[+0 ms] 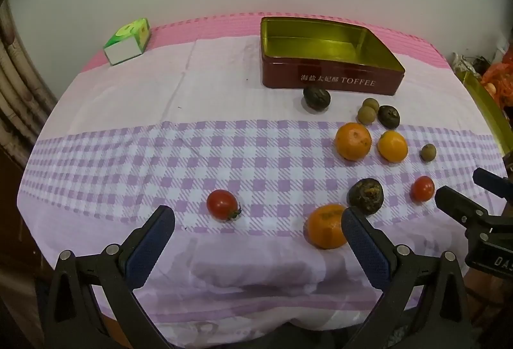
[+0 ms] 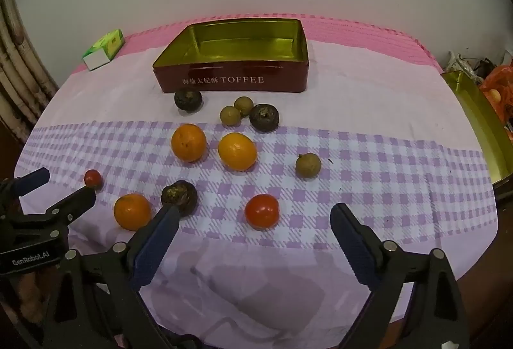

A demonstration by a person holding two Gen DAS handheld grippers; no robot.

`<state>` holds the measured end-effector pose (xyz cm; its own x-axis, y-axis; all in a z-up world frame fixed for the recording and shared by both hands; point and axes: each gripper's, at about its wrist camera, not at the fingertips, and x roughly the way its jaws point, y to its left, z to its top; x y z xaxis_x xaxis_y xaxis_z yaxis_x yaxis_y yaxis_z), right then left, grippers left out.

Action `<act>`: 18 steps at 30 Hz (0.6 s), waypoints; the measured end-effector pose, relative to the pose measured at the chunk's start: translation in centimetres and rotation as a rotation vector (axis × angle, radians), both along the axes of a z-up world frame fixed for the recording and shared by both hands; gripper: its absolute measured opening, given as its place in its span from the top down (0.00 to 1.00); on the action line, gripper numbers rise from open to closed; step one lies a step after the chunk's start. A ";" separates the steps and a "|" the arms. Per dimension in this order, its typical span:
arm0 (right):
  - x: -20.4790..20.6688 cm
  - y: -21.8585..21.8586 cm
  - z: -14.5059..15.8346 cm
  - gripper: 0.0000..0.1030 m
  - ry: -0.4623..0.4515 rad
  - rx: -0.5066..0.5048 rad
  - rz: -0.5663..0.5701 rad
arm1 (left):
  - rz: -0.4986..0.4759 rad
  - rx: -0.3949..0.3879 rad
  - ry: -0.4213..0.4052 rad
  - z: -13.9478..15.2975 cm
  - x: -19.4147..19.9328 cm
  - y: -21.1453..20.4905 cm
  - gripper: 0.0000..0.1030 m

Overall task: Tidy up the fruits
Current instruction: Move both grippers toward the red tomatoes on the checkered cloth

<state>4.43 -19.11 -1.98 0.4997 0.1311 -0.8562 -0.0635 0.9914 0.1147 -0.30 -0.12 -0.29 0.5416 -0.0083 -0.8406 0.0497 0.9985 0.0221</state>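
Observation:
An open red toffee tin (image 1: 330,81) (image 2: 231,79) with a gold, empty inside stands at the back of the checked cloth. In front of it lie three oranges (image 2: 188,142), two red tomatoes (image 2: 261,211) (image 1: 222,204), three dark wrinkled fruits (image 2: 179,196) and three small tan fruits (image 2: 307,165). My left gripper (image 1: 256,216) (image 2: 65,183) hovers open near the front edge, with one tomato just ahead of its left finger and an orange (image 1: 325,227) behind its right finger. My right gripper (image 2: 255,212) (image 1: 461,185) hovers open above the other tomato, holding nothing.
A green tissue box (image 1: 128,41) (image 2: 104,49) sits at the back left corner. A gold tin lid (image 2: 477,118) leans off the table's right side beside an orange bag (image 2: 497,92). A plain wall rises behind the table.

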 end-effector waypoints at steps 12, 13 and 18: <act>0.1 0.0 -0.5 0.20 0.024 -0.005 -0.008 | 0.002 0.005 0.014 -0.4 0.1 -0.1 0.01; 0.1 0.0 -0.5 0.20 0.026 -0.005 -0.007 | 0.000 0.001 0.014 -0.4 0.1 0.0 0.01; 0.1 0.0 -0.6 0.22 0.031 -0.001 -0.001 | -0.002 0.000 0.015 -0.5 0.2 0.2 0.01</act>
<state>4.55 -19.07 -2.54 0.4726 0.1301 -0.8716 -0.0593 0.9915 0.1158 -0.09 0.10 -0.78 0.5288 -0.0098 -0.8487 0.0522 0.9984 0.0210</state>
